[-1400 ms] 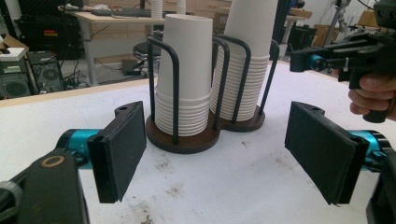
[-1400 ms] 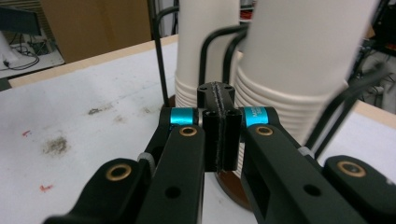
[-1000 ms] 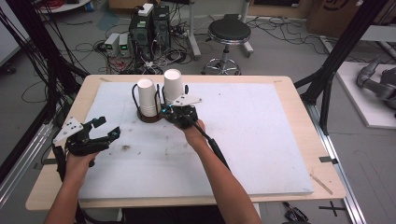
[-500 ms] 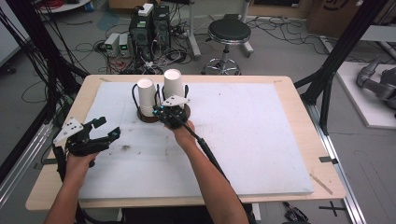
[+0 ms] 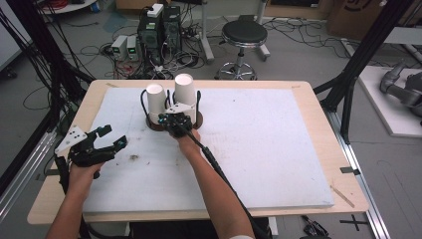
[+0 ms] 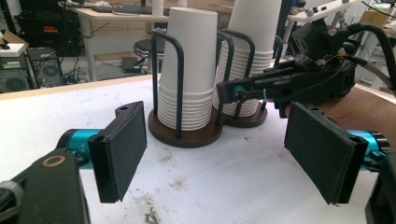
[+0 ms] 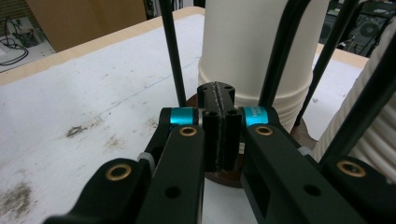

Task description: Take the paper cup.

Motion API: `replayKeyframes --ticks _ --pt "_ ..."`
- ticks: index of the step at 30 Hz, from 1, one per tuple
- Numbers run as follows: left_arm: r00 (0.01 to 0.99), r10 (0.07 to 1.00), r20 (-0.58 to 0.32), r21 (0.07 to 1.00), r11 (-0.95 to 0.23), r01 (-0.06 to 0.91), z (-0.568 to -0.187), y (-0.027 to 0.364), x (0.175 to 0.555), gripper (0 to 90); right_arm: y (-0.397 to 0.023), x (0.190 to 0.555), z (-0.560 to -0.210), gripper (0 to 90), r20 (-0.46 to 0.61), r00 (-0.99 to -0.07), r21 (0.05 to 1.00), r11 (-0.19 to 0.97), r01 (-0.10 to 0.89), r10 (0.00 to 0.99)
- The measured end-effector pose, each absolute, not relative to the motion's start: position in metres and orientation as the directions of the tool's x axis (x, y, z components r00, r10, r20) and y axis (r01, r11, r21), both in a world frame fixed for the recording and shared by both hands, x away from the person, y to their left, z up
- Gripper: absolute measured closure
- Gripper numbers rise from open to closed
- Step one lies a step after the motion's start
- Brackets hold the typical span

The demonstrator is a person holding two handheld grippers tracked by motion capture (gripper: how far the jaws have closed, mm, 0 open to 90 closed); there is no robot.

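Right gripper [image 7: 219,119] now lower, nearer cup stack [image 7: 254,56] than second ago, jaws together, empty; probably nudging holder base [image 7: 219,175]. Left gripper [image 6: 224,154] apart, idle.

Grey concrete floor [image 5: 308,55], cables strewn across it. Black round stool [image 5: 244,34] behind the table's far edge. Two dark computer towers [image 5: 160,27] and small grey boxes [image 5: 126,47] on the floor, back left. Black frame struts [image 5: 366,52] at right. Cardboard box [image 5: 356,12] at far right. Even indoor light.
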State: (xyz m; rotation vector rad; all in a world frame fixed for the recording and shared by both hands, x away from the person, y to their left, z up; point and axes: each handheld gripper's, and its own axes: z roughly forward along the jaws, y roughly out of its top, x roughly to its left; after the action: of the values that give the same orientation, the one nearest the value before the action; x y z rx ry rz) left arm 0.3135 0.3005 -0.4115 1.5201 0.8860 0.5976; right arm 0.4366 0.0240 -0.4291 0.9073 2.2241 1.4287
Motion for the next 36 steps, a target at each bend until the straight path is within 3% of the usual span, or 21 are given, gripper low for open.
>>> replayKeyframes --ticks 20,36 --pt "0.570 0.813 -0.122 0.982 0.015 0.190 -0.411 0.303 0.313 21.0 0.035 0.434 -0.434 90.0 0.099 -0.722 0.899 0.250 0.360 0.685" --pt "0.565 0.815 -0.127 0.981 0.020 0.191 -0.412 0.305 0.312 21.0 0.046 0.436 -0.441 90.0 0.121 -0.646 0.885 0.213 0.414 0.753"
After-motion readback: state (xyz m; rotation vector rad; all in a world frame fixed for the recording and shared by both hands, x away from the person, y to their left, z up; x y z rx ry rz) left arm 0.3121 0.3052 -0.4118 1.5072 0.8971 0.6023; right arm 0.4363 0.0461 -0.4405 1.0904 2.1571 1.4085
